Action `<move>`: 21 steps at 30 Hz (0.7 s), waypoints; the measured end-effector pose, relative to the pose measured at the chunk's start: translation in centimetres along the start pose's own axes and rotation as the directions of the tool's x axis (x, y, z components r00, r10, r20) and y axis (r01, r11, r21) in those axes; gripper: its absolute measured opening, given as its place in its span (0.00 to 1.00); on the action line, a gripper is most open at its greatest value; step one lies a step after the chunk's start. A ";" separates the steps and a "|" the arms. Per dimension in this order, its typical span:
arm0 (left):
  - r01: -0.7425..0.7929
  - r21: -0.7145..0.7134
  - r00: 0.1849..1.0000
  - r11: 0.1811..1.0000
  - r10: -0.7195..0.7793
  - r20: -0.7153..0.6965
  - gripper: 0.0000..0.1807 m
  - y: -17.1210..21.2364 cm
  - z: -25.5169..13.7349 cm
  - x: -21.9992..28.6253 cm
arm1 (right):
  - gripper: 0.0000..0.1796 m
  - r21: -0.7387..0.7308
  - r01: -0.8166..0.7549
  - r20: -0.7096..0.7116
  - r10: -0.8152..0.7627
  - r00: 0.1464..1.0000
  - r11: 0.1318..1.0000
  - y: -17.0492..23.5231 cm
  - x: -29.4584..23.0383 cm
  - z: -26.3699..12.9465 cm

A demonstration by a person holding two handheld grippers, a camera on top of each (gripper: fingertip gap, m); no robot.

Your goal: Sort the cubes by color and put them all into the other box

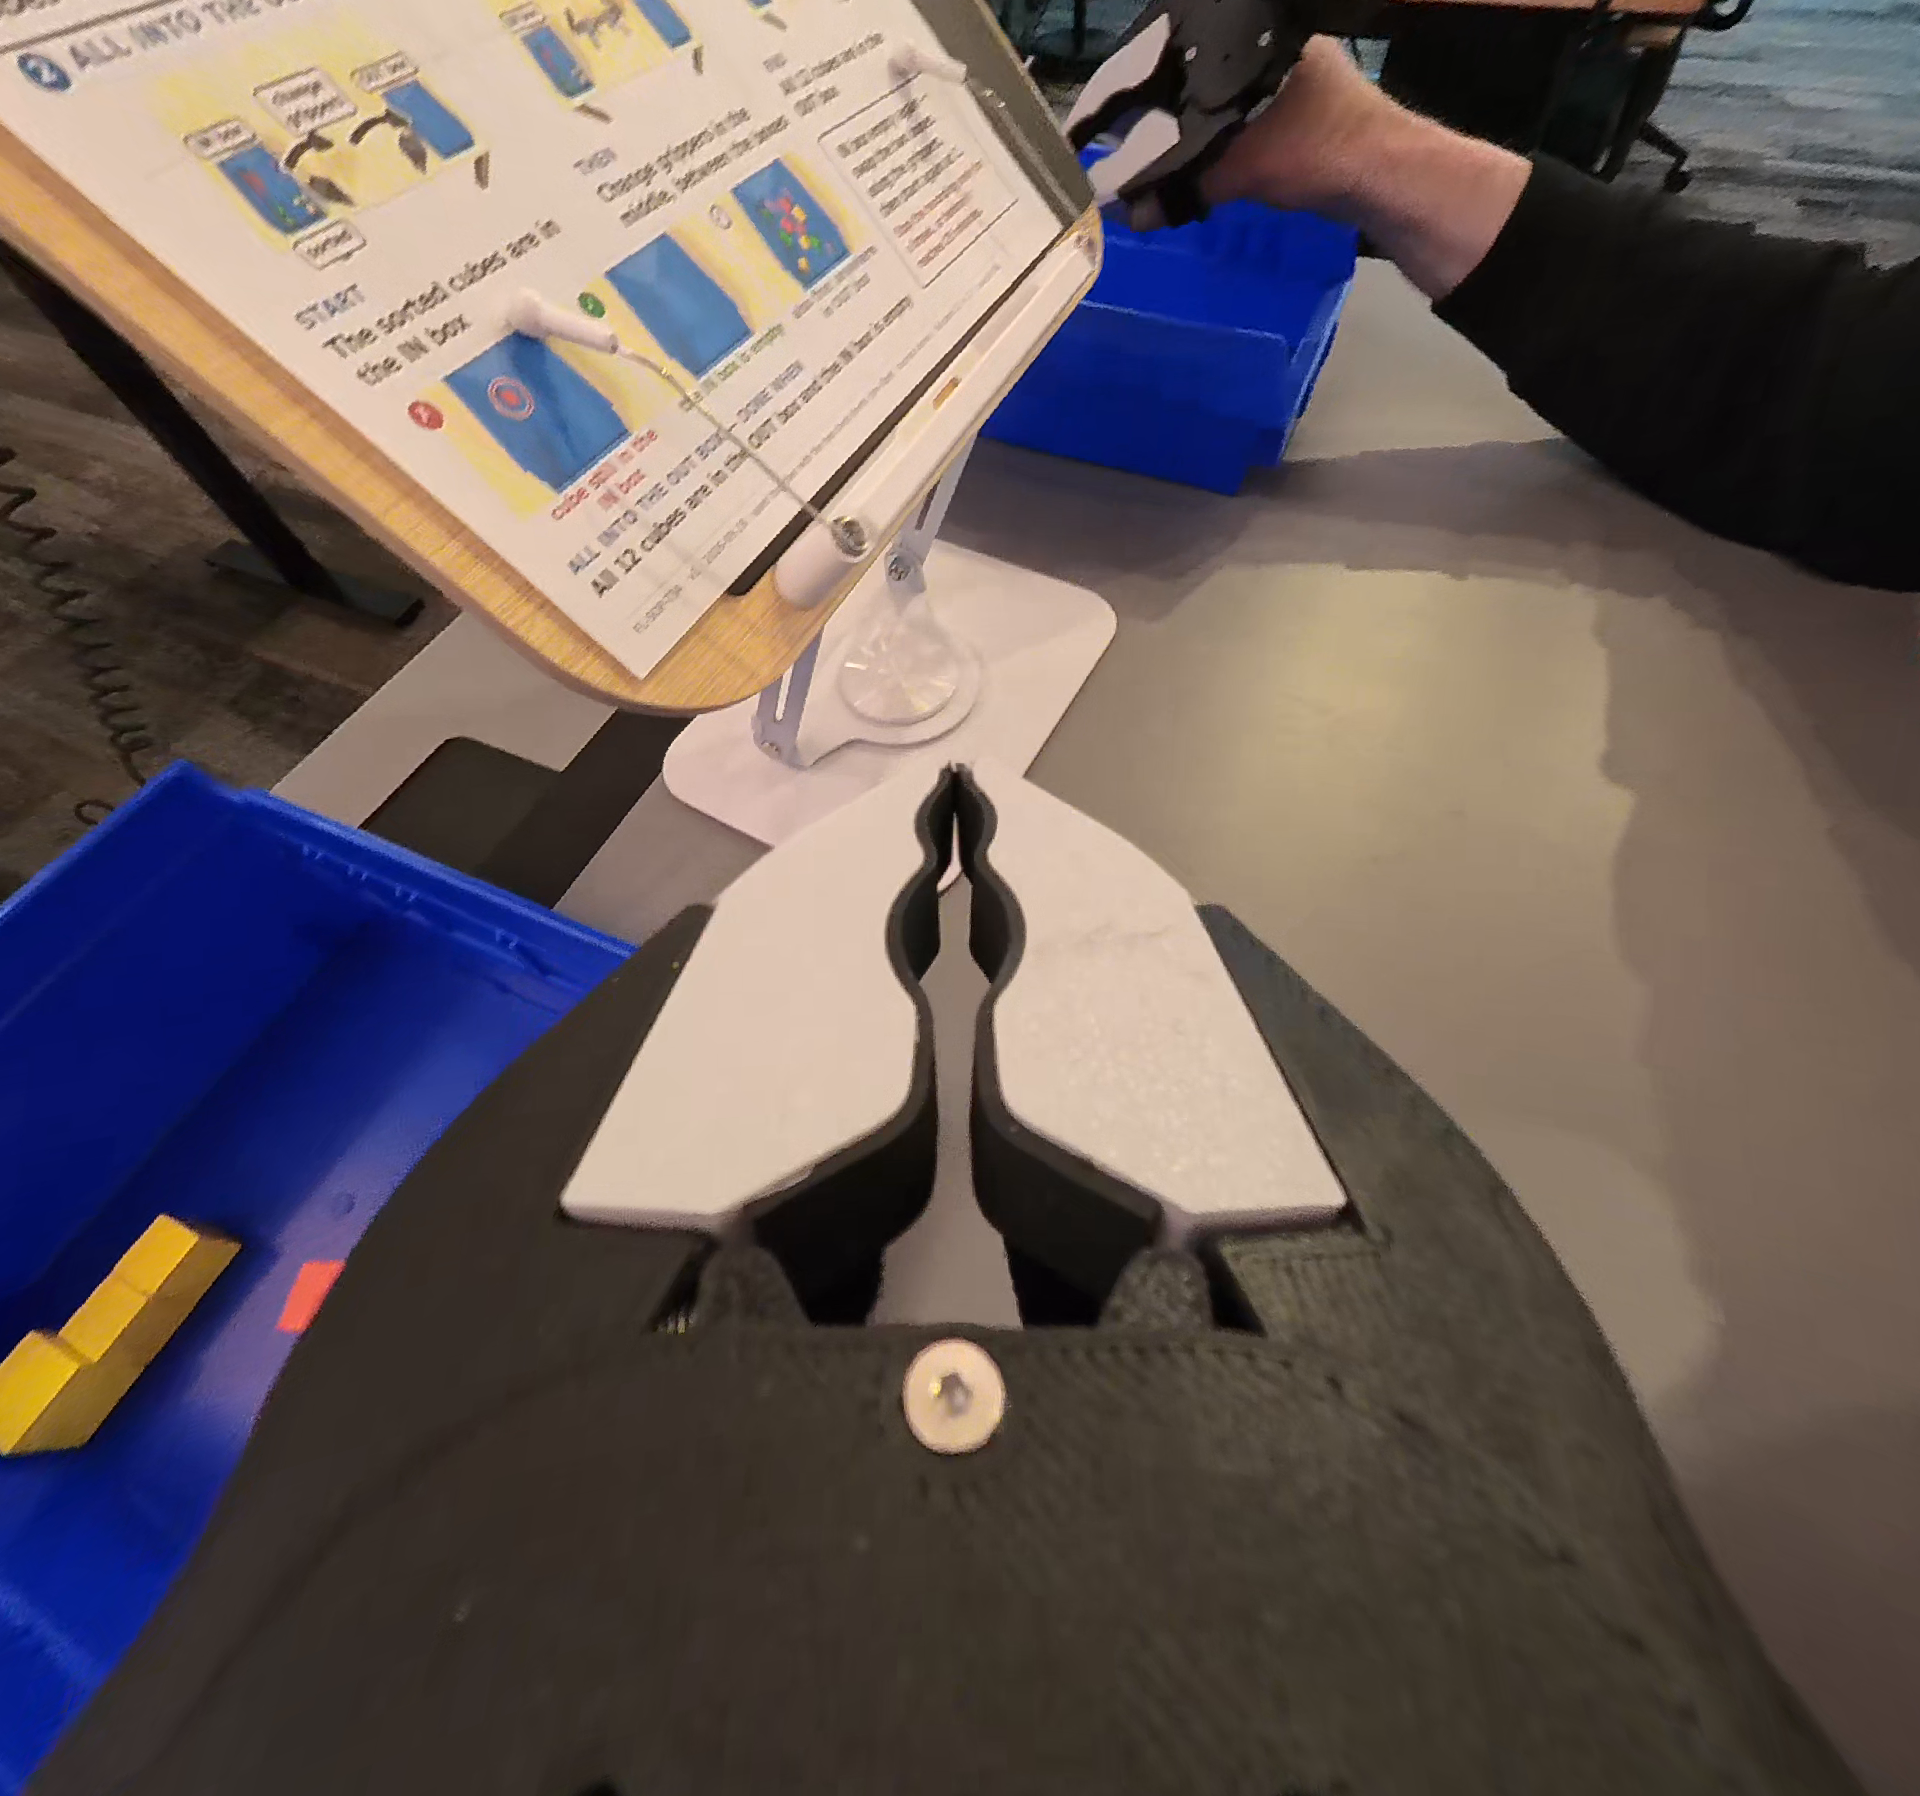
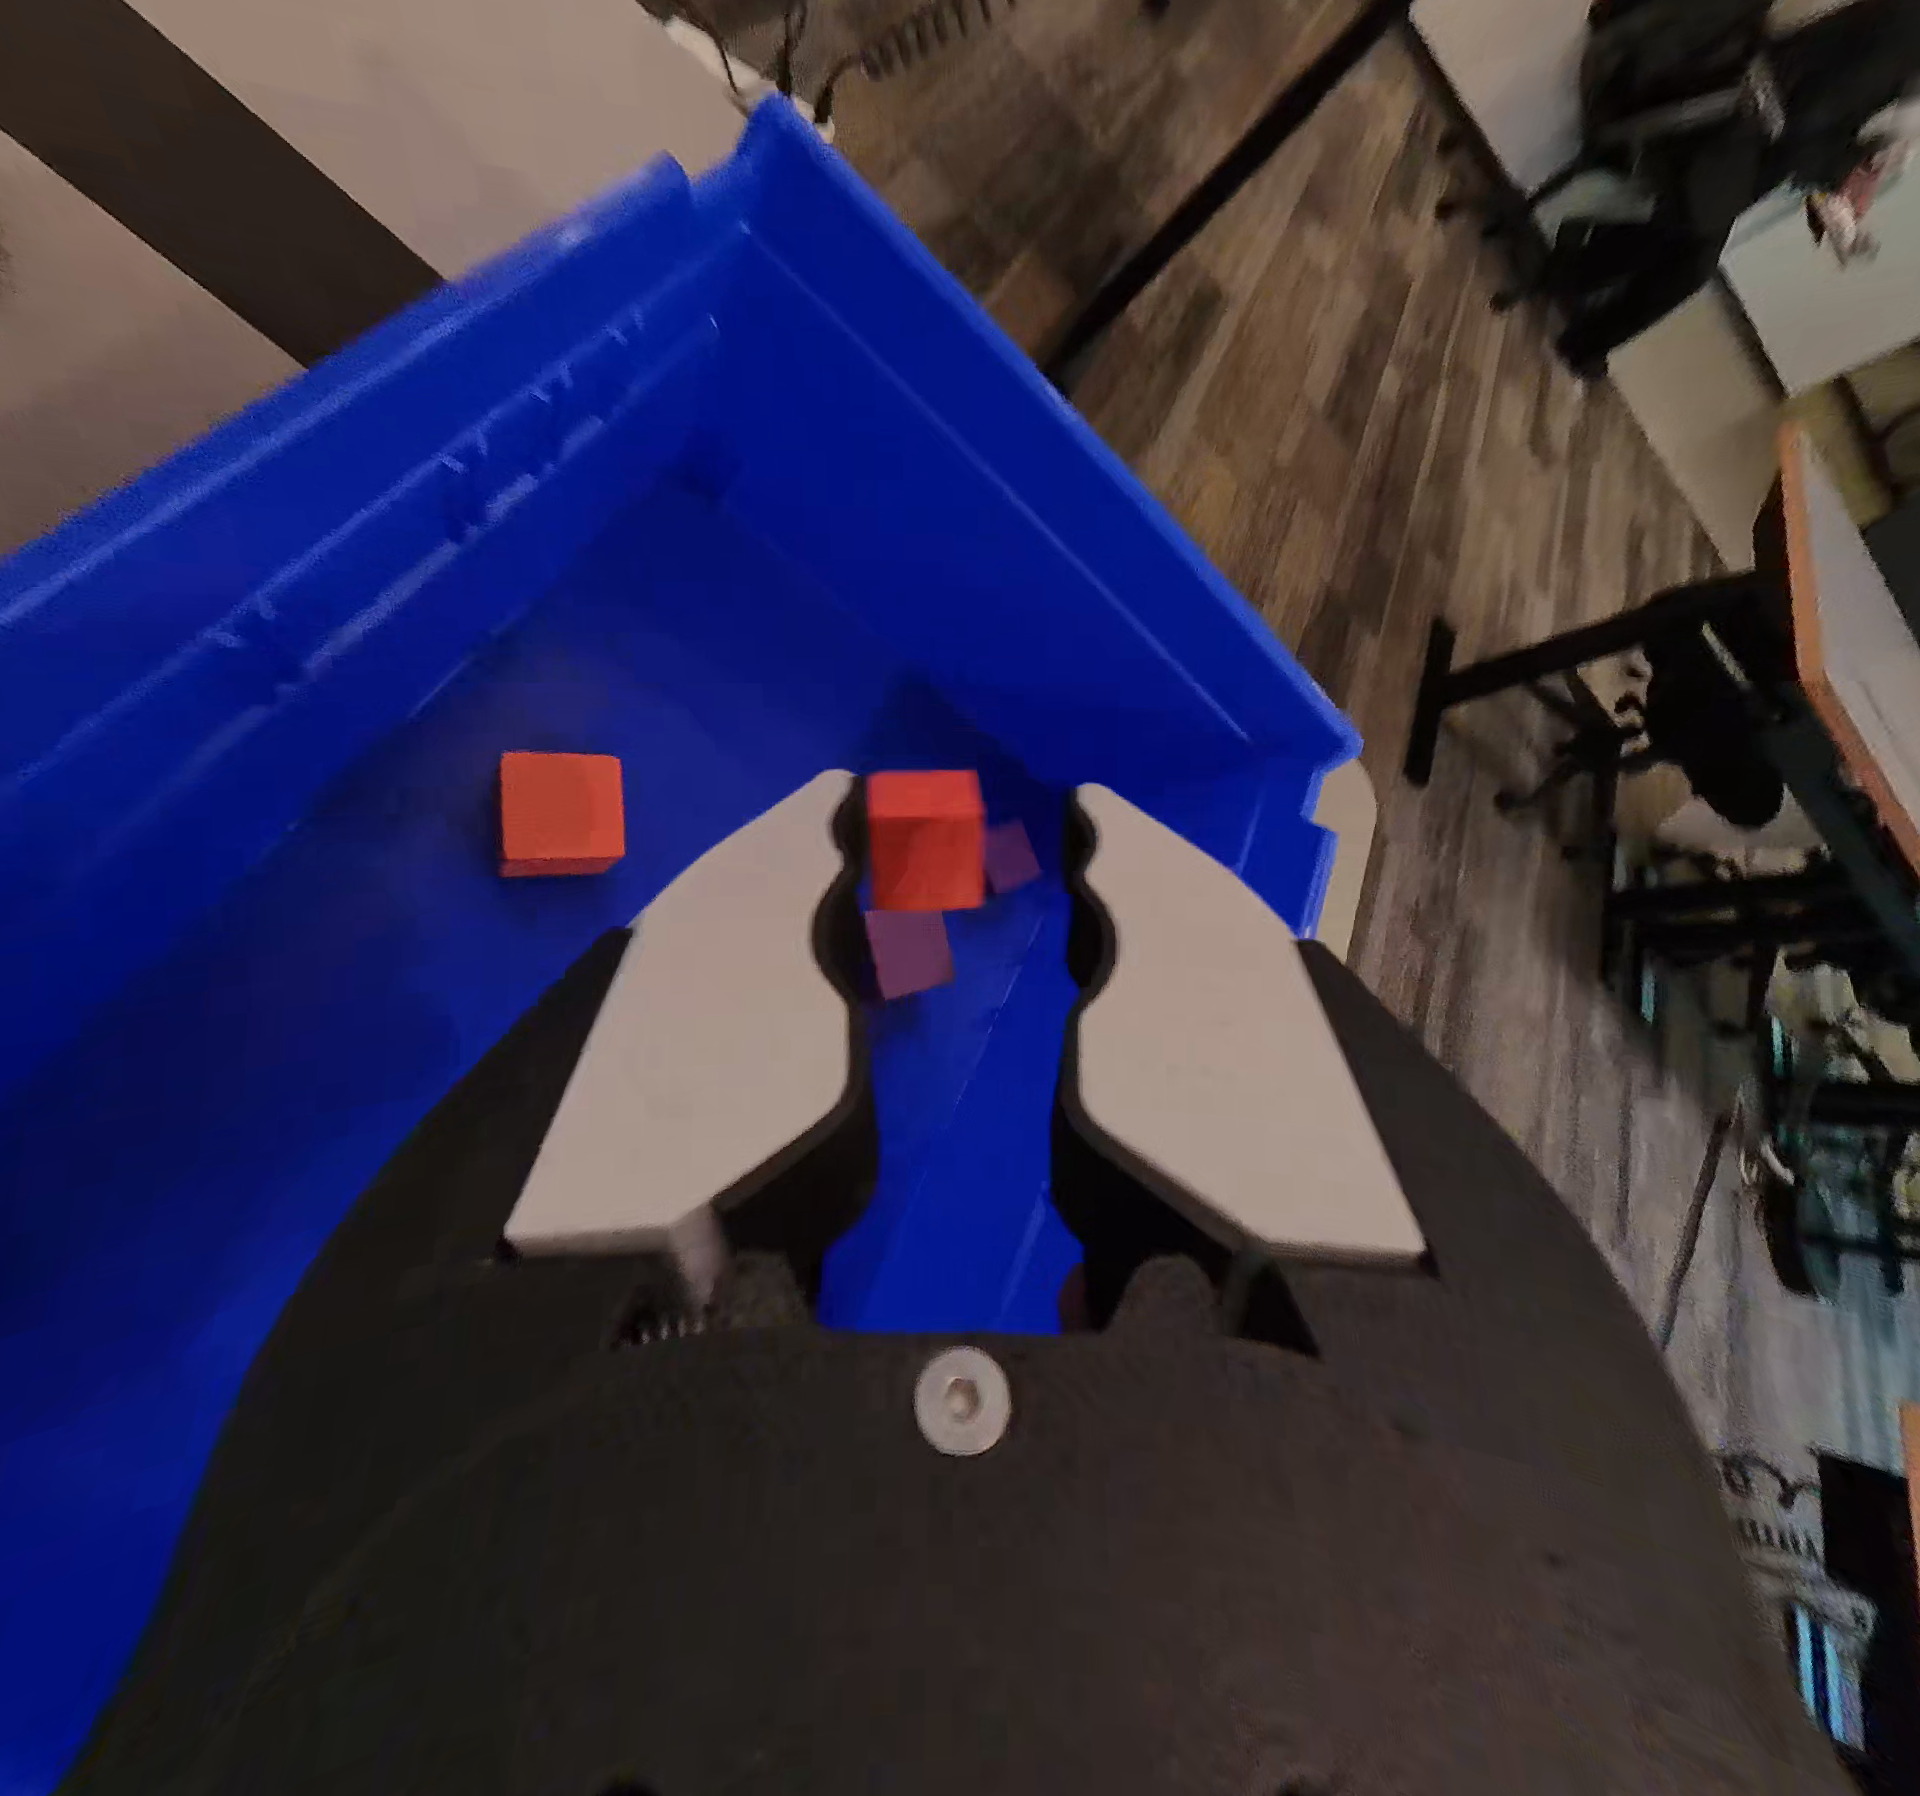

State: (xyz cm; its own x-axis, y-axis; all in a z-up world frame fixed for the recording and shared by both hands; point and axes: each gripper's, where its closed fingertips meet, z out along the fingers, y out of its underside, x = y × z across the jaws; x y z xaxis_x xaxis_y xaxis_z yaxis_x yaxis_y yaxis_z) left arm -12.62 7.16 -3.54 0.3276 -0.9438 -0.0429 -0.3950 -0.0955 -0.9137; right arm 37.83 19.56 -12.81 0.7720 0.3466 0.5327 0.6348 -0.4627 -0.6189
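In the left wrist view my left gripper [image 1: 956, 796] is shut and empty, held above the grey table [image 1: 1403, 811]. To its left is a blue box [image 1: 156, 967] holding a row of yellow cubes [image 1: 114, 1320] and a red cube [image 1: 309, 1294]. My right gripper [image 1: 1117, 172] hangs over the other blue box [image 1: 1174, 364] at the far right. In the right wrist view my right gripper [image 2: 961, 811] is open inside this box [image 2: 935, 520]. A red cube [image 2: 923, 837] is between the fingertips, close to the left finger [image 2: 727, 998]. A second red cube [image 2: 561, 811] lies to the left on the box floor.
A tilted board with a printed instruction sheet [image 1: 520, 240] stands on a white base [image 1: 894, 697] between the two boxes. A person's hand and dark sleeve [image 1: 1662, 344] reach across the table's right side. The table edge and the floor lie just beyond the right box [image 2: 1351, 396]. Some 55 centimeters of space lies between my two pairs of fingers.
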 end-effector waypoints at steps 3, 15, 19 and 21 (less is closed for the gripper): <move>0.022 -0.018 0.999 1.000 -0.021 0.048 0.00 0.6 -0.1 -1.2 | 0.31 -0.015 -0.028 -0.022 0.028 0.999 0.999 0.1 0.4 0.1; 0.080 -0.147 0.955 0.986 -0.034 0.295 0.00 4.3 -0.3 -6.6 | 0.28 0.057 0.029 -0.080 -0.024 0.997 0.998 -2.0 1.0 -1.8; 0.101 -0.334 0.924 0.937 0.037 0.382 0.14 8.3 0.3 -10.1 | 0.25 0.085 0.024 -0.075 -0.017 0.997 0.996 -2.6 1.0 -2.3; 0.121 -0.448 0.920 0.886 0.070 0.386 0.21 10.7 0.5 -11.9 | 0.25 0.089 0.023 -0.071 -0.017 0.997 0.996 -2.8 1.0 -2.5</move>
State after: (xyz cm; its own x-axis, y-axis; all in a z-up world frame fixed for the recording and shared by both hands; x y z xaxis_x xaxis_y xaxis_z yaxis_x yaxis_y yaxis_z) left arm -20.28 17.54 -13.02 0.6053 -0.7525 -0.2595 -0.6949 -0.3406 -0.6333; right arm 36.73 19.17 -9.15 0.7571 0.2958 0.5825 0.6527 -0.3801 -0.6554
